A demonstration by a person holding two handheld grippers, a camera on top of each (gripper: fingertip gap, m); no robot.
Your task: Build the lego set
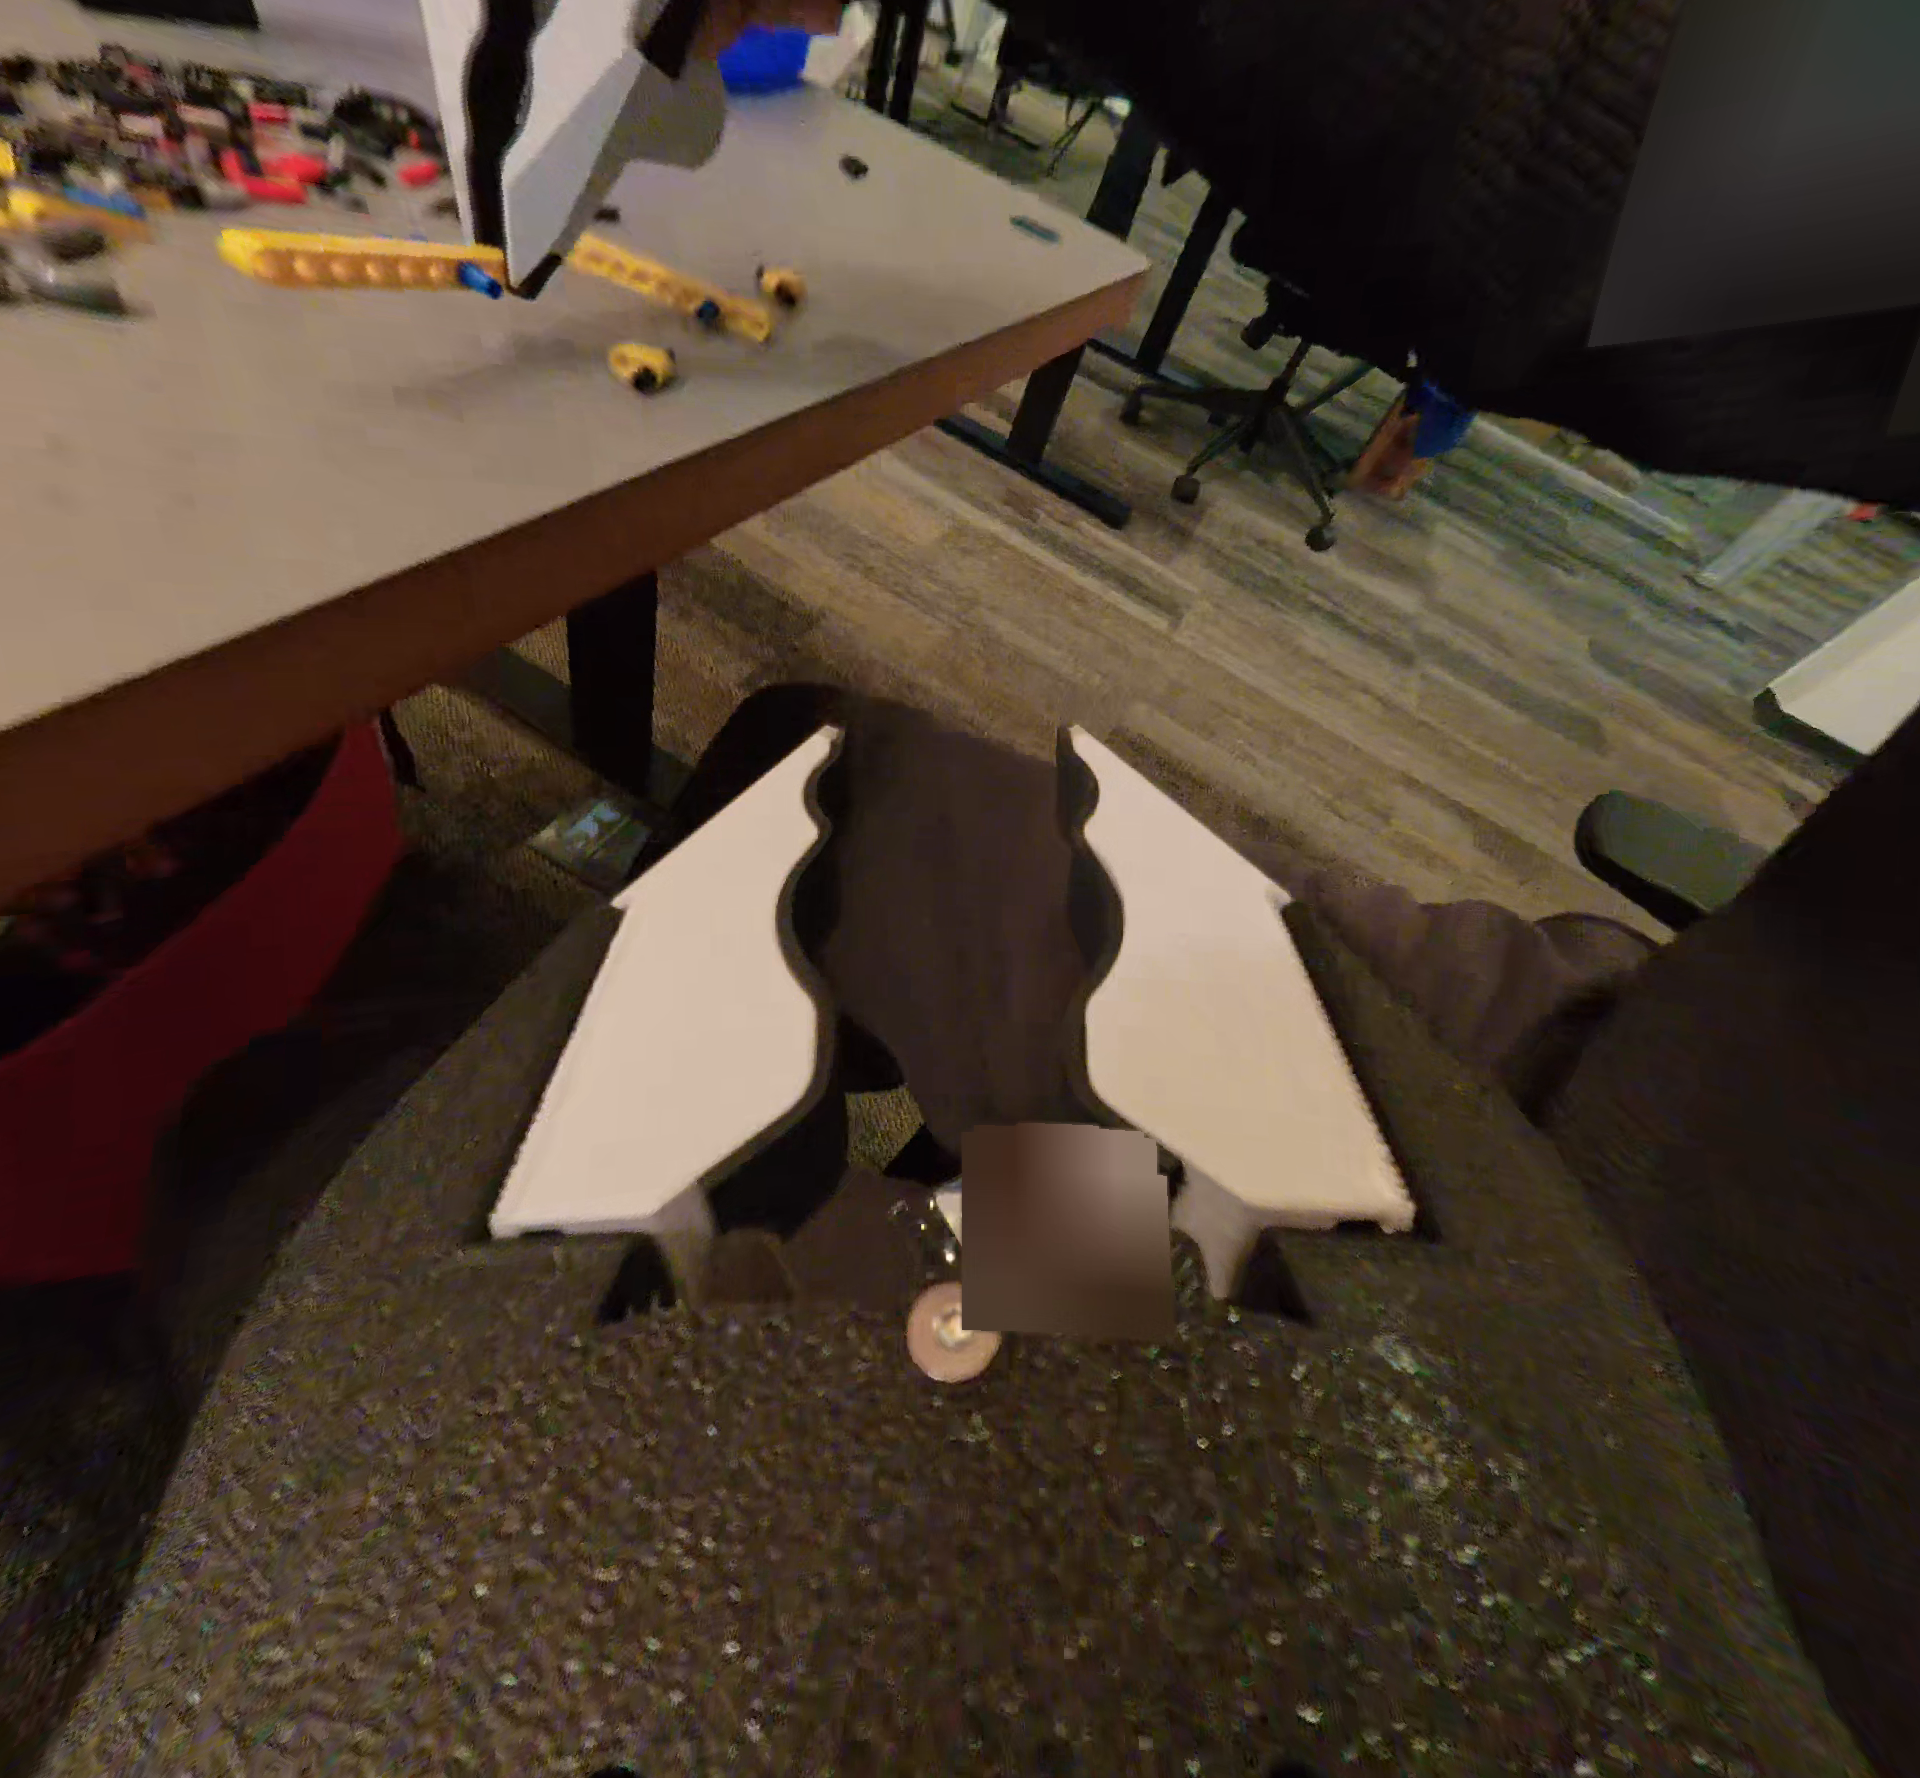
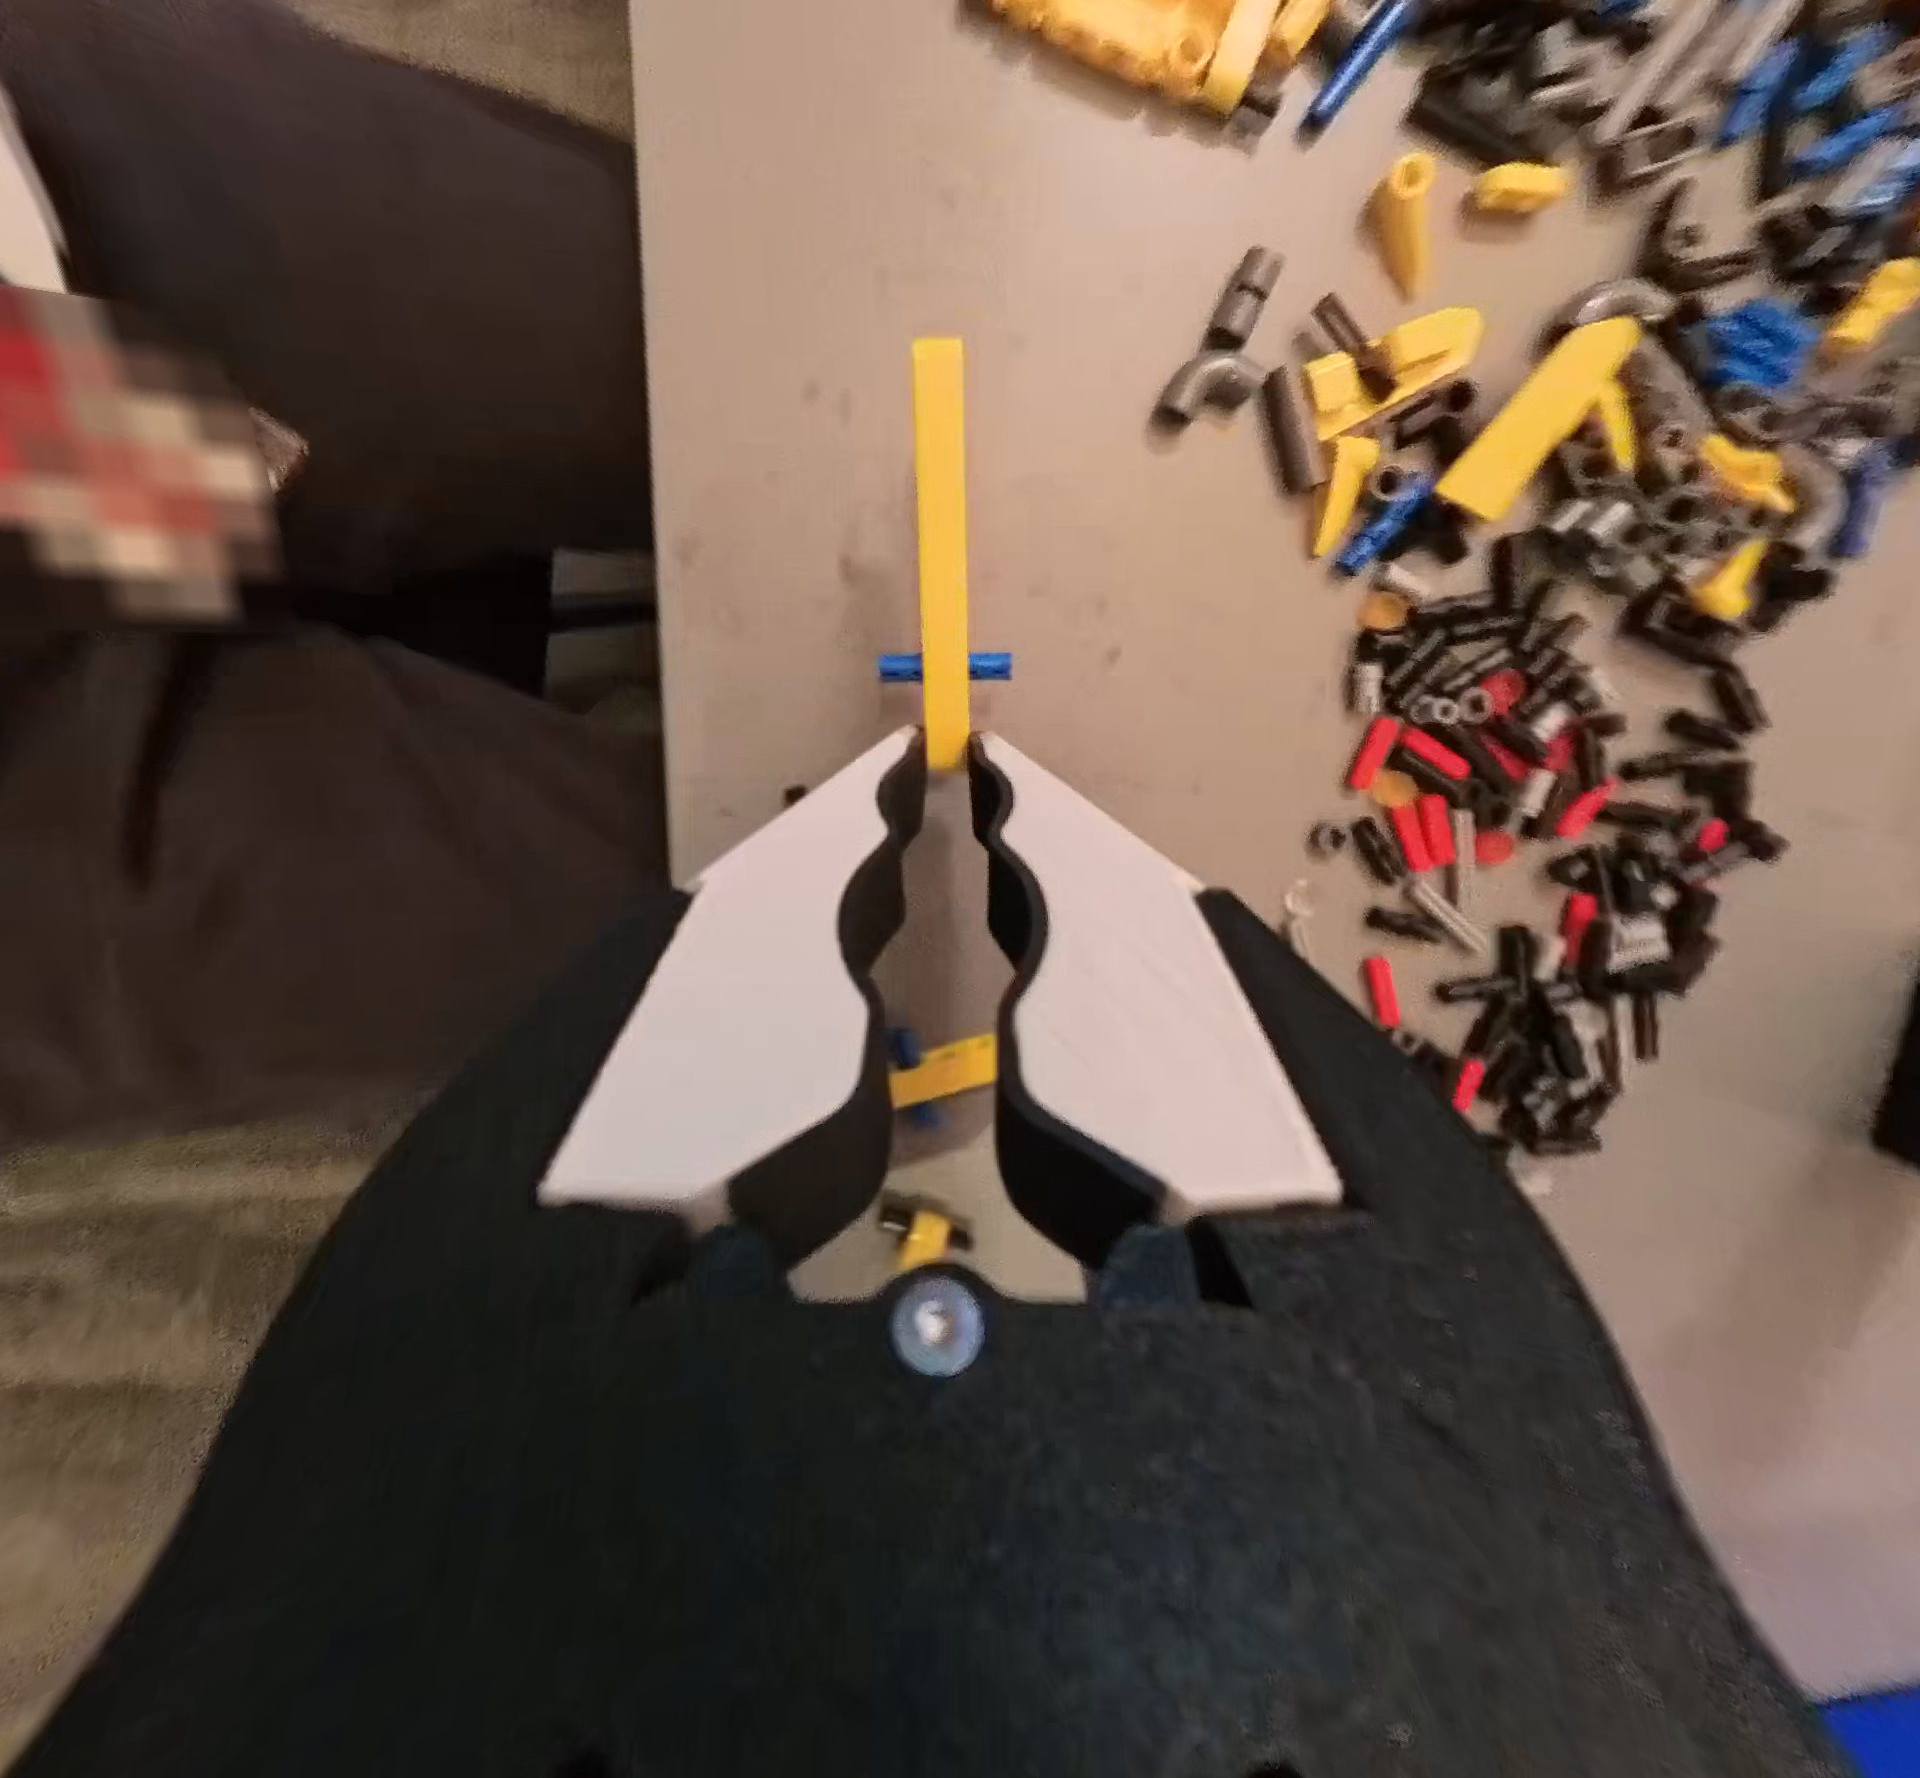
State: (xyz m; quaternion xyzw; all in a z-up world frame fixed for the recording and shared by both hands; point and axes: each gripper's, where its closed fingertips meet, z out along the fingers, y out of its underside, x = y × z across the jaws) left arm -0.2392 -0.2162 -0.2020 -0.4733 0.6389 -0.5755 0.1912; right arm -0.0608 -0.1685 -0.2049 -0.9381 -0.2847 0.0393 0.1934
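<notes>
My right gripper (image 2: 943, 741) is shut on one end of a long yellow holed beam (image 2: 940, 523) with a blue pin (image 2: 943, 666) through it, held just above the grey table (image 2: 790, 274). In the left wrist view the same right gripper (image 1: 525, 279) comes down from above with the beam (image 1: 353, 261) sticking out to the left. A second yellow beam (image 1: 675, 284) and two small yellow connectors (image 1: 642, 365) lie beside it. My left gripper (image 1: 951, 762) is open and empty, off the table edge, over dark clothing (image 1: 945, 907) and the floor.
A large pile of black, red, blue and yellow building parts (image 2: 1538, 845) covers the table's right side, also seen at the far left (image 1: 187, 139). A red bin (image 1: 156, 1053) sits under the table. Office chairs (image 1: 1268, 419) and table legs stand on the floor beyond.
</notes>
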